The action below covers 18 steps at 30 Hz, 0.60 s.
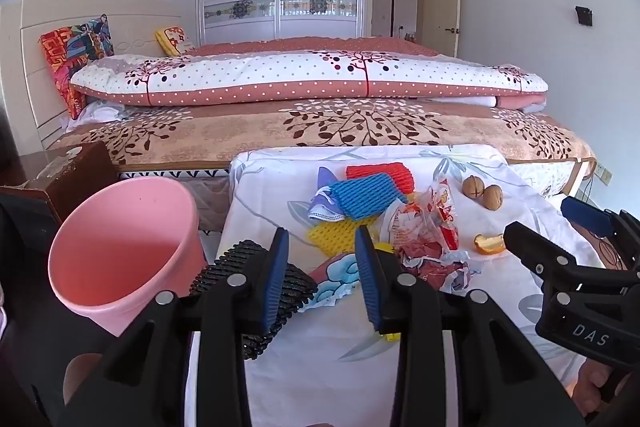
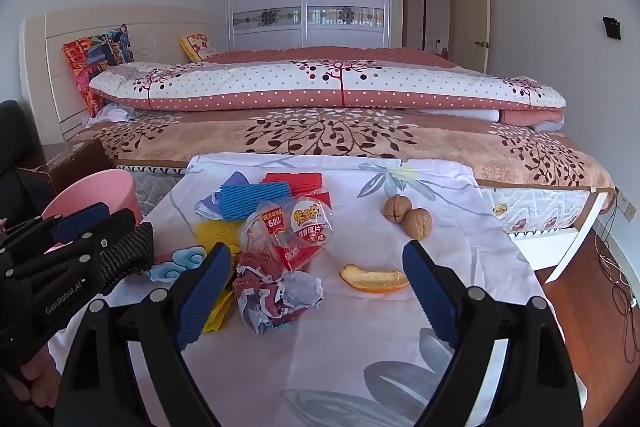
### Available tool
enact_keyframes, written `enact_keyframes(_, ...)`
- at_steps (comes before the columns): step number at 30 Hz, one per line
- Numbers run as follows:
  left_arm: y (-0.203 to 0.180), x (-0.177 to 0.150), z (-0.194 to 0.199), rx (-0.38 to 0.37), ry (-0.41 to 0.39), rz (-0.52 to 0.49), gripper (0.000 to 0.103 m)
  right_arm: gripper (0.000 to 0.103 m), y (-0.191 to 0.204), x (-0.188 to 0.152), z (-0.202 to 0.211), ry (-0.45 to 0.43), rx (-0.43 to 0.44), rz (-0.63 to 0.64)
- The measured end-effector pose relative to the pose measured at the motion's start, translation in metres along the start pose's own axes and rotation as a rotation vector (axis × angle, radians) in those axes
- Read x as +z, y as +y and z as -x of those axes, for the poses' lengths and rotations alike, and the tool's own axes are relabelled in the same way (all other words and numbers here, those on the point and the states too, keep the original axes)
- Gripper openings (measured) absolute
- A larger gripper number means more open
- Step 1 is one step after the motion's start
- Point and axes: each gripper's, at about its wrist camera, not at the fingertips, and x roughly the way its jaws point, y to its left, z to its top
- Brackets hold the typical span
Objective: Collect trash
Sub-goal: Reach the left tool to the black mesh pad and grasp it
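Trash lies on a white floral cloth (image 2: 360,355): blue foam net (image 2: 256,201), red net (image 2: 296,181), yellow net (image 2: 218,233), a red snack wrapper (image 2: 296,231), a crumpled paper ball (image 2: 276,299), an orange peel (image 2: 374,281) and two walnuts (image 2: 408,215). My right gripper (image 2: 318,291) is wide open, low over the paper ball and peel, touching neither. My left gripper (image 1: 322,247) hovers at the cloth's left edge, pads apart. A black foam net (image 1: 240,279) lies under its left finger, partly in the gap. The pink bin (image 1: 120,239) stands left of it.
A bed (image 1: 320,131) with folded quilts runs behind the cloth. A brown box (image 1: 76,171) sits behind the bin at far left. Cables (image 2: 616,279) trail over the wooden floor on the right. A hand shows at the lower left of the right wrist view.
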Motion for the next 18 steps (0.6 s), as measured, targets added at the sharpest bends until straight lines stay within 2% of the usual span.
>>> enact_keyframes(2,0.0,0.001,0.0,0.002,-0.003,-0.01,0.035,0.086,-0.001,0.0,0.001,-0.005,0.0,-0.002)
enact_keyframes(3,0.005,-0.002,0.002,-0.001,-0.014,0.03,0.035,0.086,-0.001,0.0,0.002,-0.007,0.0,-0.002)
enact_keyframes(9,0.004,0.0,0.001,0.036,-0.01,0.02,0.035,0.086,-0.002,0.0,0.005,-0.001,0.002,0.0)
enact_keyframes(18,0.002,0.0,0.004,0.028,-0.011,0.02,0.035,0.086,0.002,-0.001,0.0,-0.006,0.0,0.009)
